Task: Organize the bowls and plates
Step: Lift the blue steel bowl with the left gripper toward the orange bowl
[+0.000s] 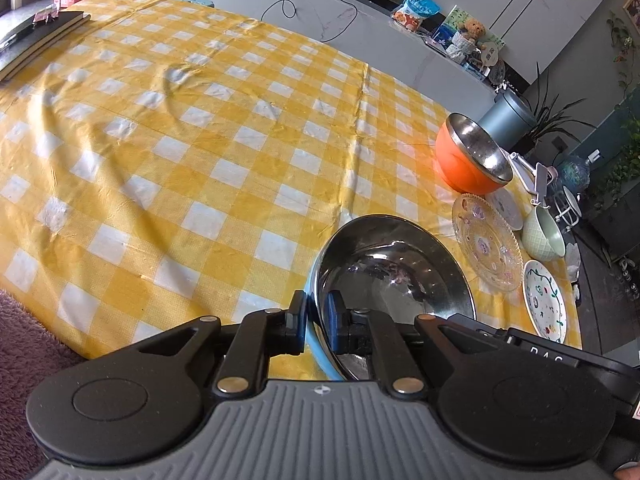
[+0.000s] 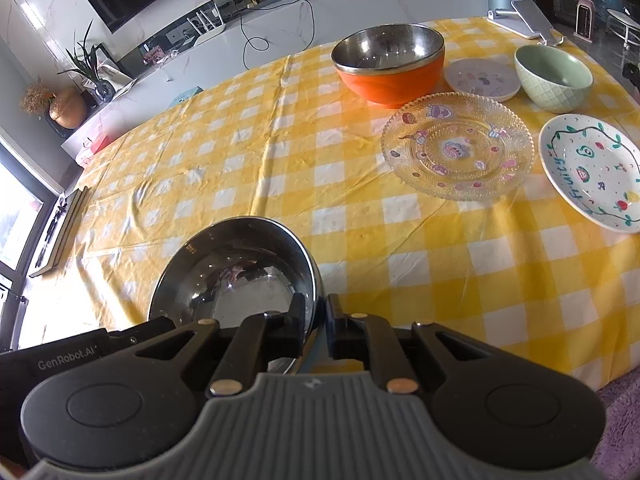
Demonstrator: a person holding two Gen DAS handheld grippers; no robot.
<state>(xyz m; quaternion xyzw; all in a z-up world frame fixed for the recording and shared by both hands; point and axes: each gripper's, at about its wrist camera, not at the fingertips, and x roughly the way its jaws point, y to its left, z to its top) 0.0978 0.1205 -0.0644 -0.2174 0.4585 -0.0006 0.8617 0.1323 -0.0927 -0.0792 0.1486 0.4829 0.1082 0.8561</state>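
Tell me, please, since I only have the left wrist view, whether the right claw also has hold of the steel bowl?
Observer: Yes, the right claw is shut on the rim of the blue steel bowl, one finger inside, one outside.
Operator: Thanks. Is anything written on the white plate?
Observer: It reads "Fruity" along its vine border.
Operator: And the small plate behind the glass plate?
Observer: It lies flat between the orange bowl and the green bowl.

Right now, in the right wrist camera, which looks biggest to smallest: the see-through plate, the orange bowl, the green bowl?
1. Glass plate, the widest.
2. Orange bowl, narrower, but farther back, so its place is unsure.
3. Green bowl, clearly the smallest.
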